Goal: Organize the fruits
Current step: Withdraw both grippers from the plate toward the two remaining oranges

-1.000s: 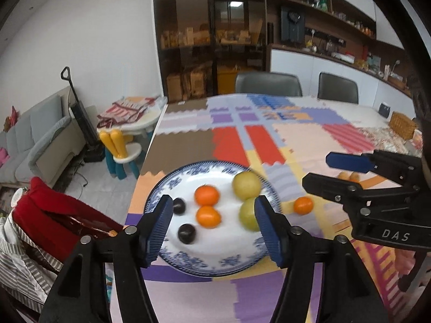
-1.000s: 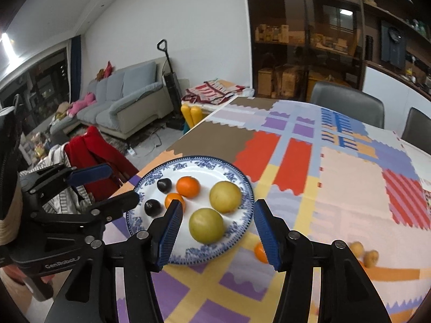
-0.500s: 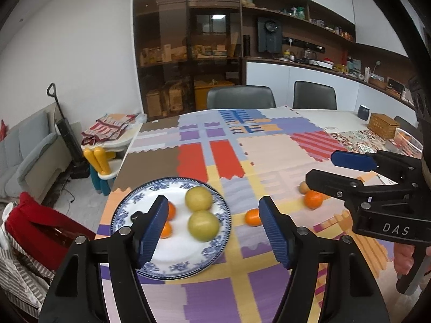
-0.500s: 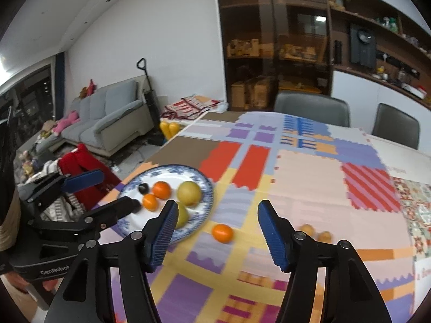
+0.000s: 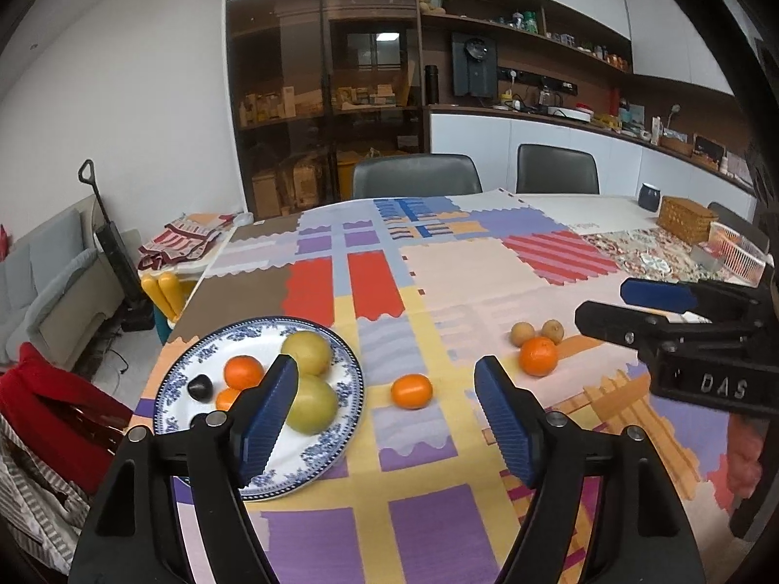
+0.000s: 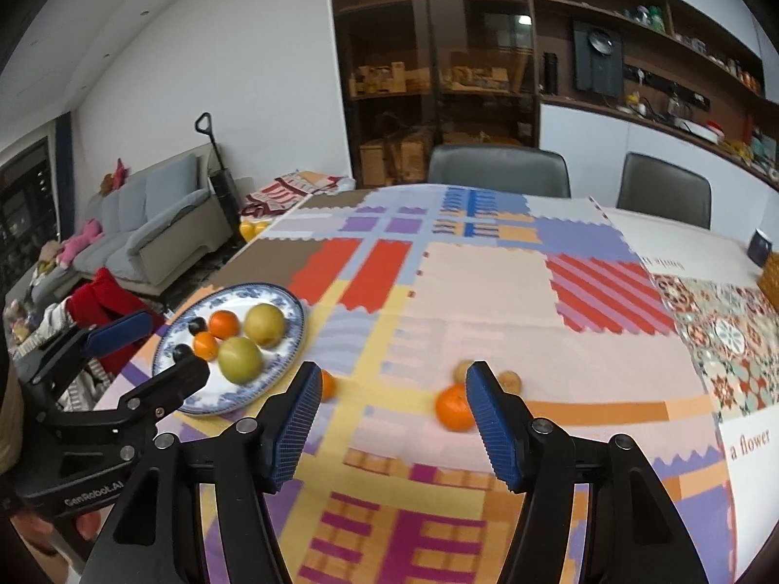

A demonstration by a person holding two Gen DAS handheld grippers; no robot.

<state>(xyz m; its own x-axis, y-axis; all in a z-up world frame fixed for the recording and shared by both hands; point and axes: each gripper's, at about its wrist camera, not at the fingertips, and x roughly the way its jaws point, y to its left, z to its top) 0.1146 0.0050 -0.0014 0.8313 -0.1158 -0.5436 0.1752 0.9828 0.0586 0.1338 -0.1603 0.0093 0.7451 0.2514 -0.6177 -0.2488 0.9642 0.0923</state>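
A blue-patterned plate (image 5: pixel 341 443) (image 6: pixel 297 326) at the table's left edge holds two yellow-green pears (image 5: pixel 311 404) (image 6: pixel 239 359), two oranges (image 5: pixel 242 372) and dark plums (image 5: pixel 199 387). Loose on the patchwork cloth lie a small orange (image 5: pixel 412 391) (image 6: pixel 328 384), a bigger orange (image 5: pixel 537 356) (image 6: pixel 453 408) and two small brown fruits (image 5: pixel 523 334) (image 6: pixel 510 381). My left gripper (image 5: pixel 387 421) is open and empty, above the cloth just right of the plate. My right gripper (image 6: pixel 393 426) is open and empty, over the cloth between the loose oranges; it also shows in the left wrist view (image 5: pixel 628 304).
Two grey chairs (image 5: pixel 416 175) stand at the table's far side. A wicker box (image 5: pixel 686 219), a dark mug (image 5: pixel 649 196) and a white basket (image 5: pixel 737 250) sit at the far right. A sofa (image 6: pixel 146 224) and red cloth (image 5: pixel 44 399) lie left of the table.
Both grippers have pulled back and swung right, away from the plate. The loose oranges and brown fruits have come into view. Both stay open and empty.
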